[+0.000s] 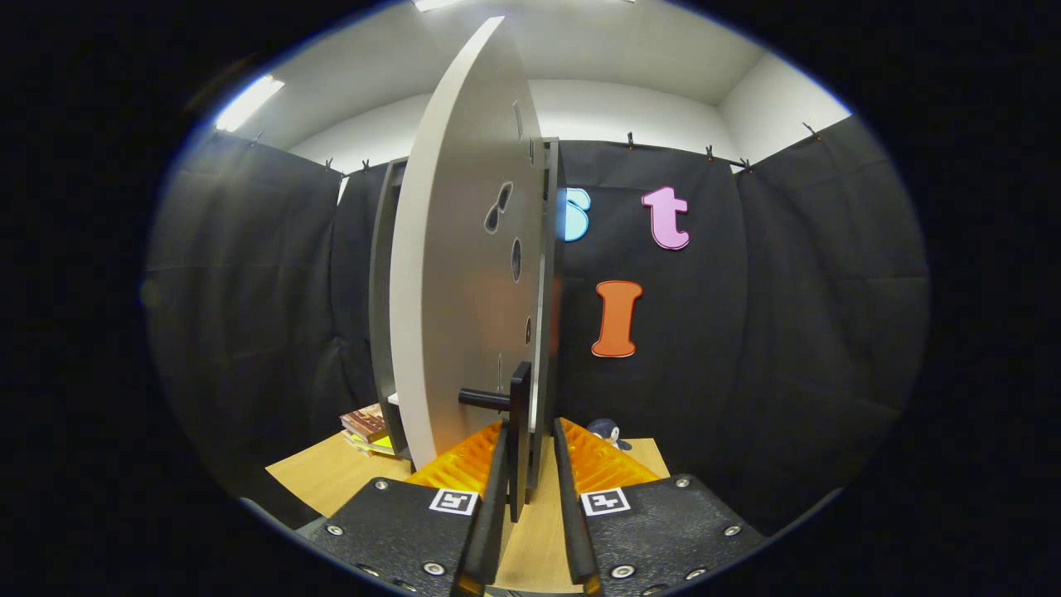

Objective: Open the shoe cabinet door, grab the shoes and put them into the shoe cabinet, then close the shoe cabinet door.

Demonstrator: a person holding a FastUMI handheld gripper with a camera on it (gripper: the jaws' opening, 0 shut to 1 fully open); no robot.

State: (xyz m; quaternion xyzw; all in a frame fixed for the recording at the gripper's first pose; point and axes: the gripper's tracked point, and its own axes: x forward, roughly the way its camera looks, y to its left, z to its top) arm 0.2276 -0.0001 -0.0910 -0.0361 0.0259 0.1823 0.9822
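Observation:
The shoe cabinet (pixel 382 282) stands on a wooden table (pixel 331 477), its dark frame showing behind its pale door (pixel 456 249). The door is swung out toward me and I see it nearly edge-on, with several holes in its inner face. Its black handle (pixel 519 414) is a vertical bar on a short stub. That bar sits between the fingers of my gripper (pixel 527 464), which is shut on it, one finger on each side of the door's edge. A small blue and white object (pixel 609 429), possibly a shoe, lies on the table just beyond the right finger; most of it is hidden.
A short stack of books (pixel 365 429) lies on the table by the cabinet's left foot. Black cloth walls (pixel 787 332) close in the booth behind and to both sides. The table's left edge runs near the books.

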